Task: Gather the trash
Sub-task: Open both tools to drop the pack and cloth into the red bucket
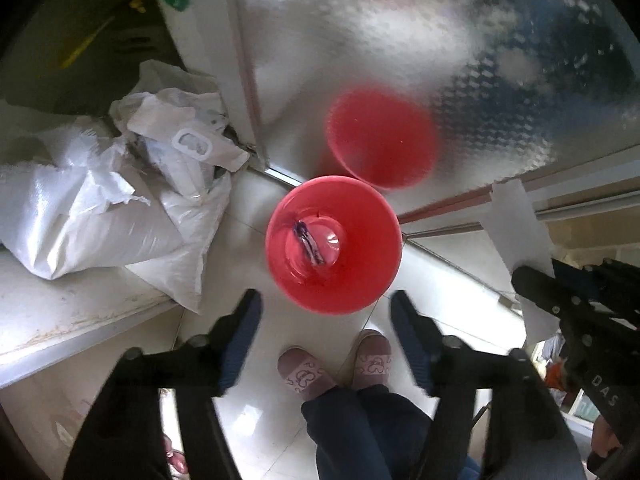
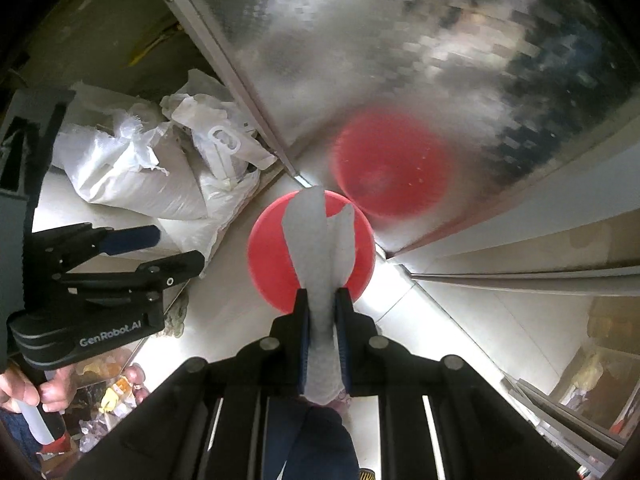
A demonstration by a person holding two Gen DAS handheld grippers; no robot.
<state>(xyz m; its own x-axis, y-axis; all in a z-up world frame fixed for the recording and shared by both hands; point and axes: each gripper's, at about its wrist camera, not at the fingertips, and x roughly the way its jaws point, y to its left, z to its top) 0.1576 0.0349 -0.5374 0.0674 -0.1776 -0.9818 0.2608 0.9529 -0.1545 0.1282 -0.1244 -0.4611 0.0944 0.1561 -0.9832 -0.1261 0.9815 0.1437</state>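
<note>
Already in the red bin [image 1: 334, 245] on the floor: one small wrapper [image 1: 309, 245]. Above it, left claw [image 1: 326, 334] spread, empty. Right claw [image 2: 322, 312] pinching white paper [image 2: 320, 240] over the bin, not dropped yet.

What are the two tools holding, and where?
The right tool pinches a white tissue near its lower end. The left tool is open, holding nothing.

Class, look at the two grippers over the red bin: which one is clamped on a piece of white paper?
The right gripper: its jaws pinch the white paper above the red bin. The left gripper is open, with nothing between its fingers.
</note>
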